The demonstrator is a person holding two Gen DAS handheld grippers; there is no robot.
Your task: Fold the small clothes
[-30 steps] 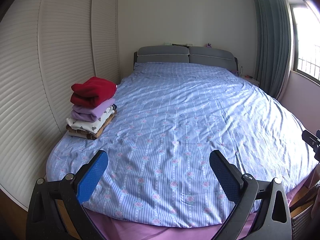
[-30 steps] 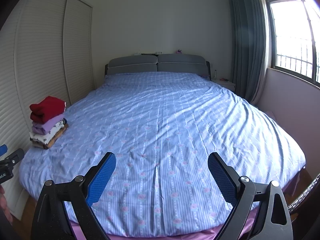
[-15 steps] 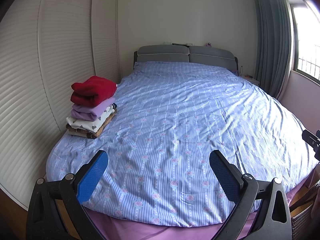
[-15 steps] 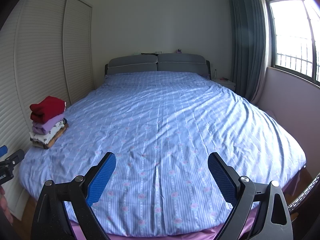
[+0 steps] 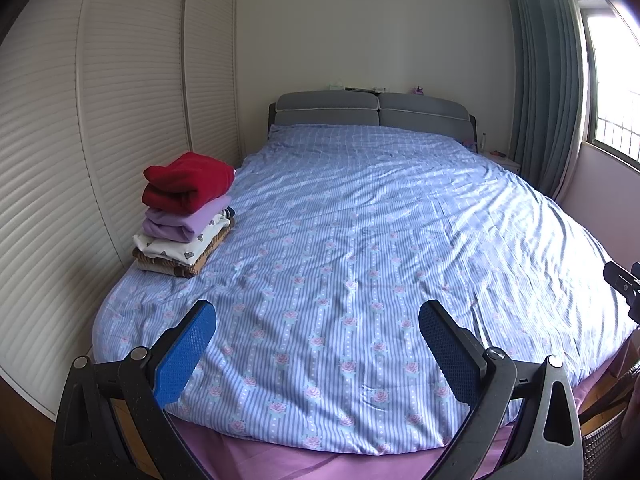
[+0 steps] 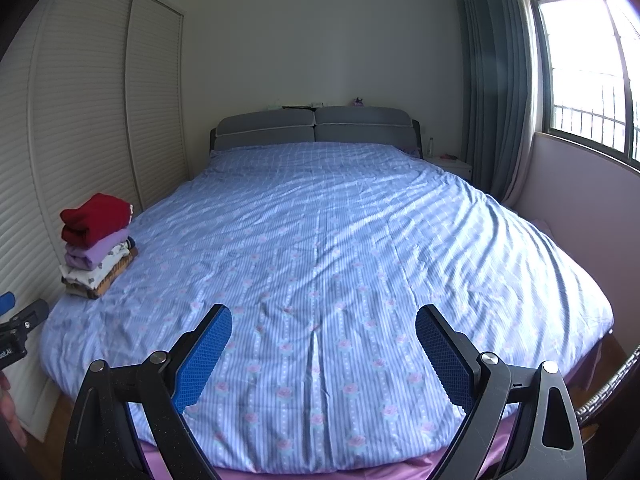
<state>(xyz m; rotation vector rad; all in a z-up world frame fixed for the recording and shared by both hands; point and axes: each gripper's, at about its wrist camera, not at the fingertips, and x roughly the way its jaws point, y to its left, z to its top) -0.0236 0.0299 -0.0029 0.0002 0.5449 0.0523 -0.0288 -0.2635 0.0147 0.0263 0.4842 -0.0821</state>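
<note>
A stack of folded small clothes [image 5: 186, 216], red on top, then purple, white and brown, sits at the left edge of the bed; it also shows in the right wrist view [image 6: 98, 246]. My left gripper [image 5: 318, 322] is open and empty, held above the foot of the bed. My right gripper [image 6: 324, 326] is open and empty too, over the foot of the bed. Part of the right gripper shows at the right edge of the left wrist view [image 5: 624, 284]. No loose garment is in view.
The bed has a blue striped floral cover [image 5: 360, 240] and a grey headboard [image 5: 372, 110]. White slatted wardrobe doors [image 5: 100, 120] stand close on the left. Curtains [image 6: 488, 80] and a window [image 6: 592, 72] are on the right. A wicker basket edge [image 5: 604, 440] is at the lower right.
</note>
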